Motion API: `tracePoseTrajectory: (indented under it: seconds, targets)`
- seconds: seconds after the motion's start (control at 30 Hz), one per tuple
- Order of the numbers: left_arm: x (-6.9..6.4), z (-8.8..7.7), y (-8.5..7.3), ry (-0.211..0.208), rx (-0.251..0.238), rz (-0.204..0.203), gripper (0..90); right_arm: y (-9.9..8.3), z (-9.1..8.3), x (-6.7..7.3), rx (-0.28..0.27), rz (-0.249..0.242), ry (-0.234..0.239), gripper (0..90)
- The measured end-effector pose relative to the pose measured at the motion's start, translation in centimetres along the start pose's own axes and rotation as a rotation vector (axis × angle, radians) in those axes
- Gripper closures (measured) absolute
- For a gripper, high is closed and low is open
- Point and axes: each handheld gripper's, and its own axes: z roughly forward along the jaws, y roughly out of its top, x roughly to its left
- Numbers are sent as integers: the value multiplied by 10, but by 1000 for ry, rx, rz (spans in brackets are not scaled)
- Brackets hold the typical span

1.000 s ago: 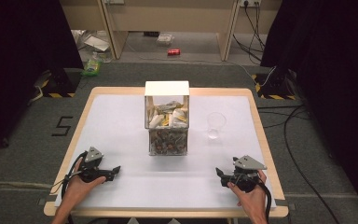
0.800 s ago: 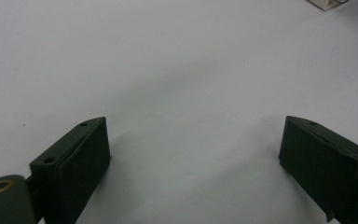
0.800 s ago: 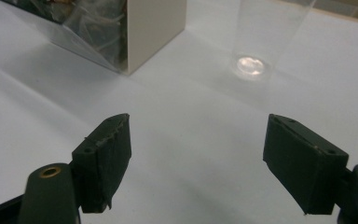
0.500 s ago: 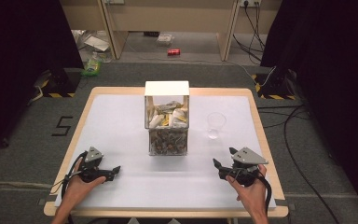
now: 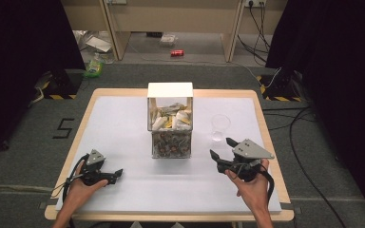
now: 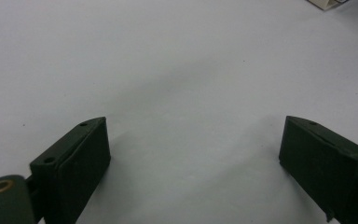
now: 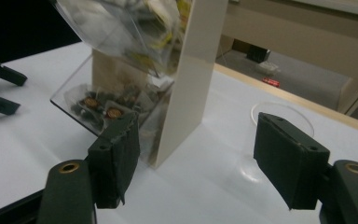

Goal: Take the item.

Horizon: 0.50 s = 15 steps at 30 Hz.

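Clear cup unmoved — right tool has lifted, nearer it

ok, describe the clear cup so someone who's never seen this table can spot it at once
Start from the white-topped table and find the tall two-tier clear dispenser box at its centre. Just to the box's right, standing apart from it, is the clear plastic cup, upright and empty. It is the only round, see-through thing there; the right gripper sits just in front of it.
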Motion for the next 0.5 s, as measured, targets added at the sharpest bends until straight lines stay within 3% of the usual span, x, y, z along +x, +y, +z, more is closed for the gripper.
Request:
tracePoseTrajectory:
  seconds: [0.5]
  targets:
    - [0,0,0,0,1,0,77,43,1,19,-81,-33,79,408]
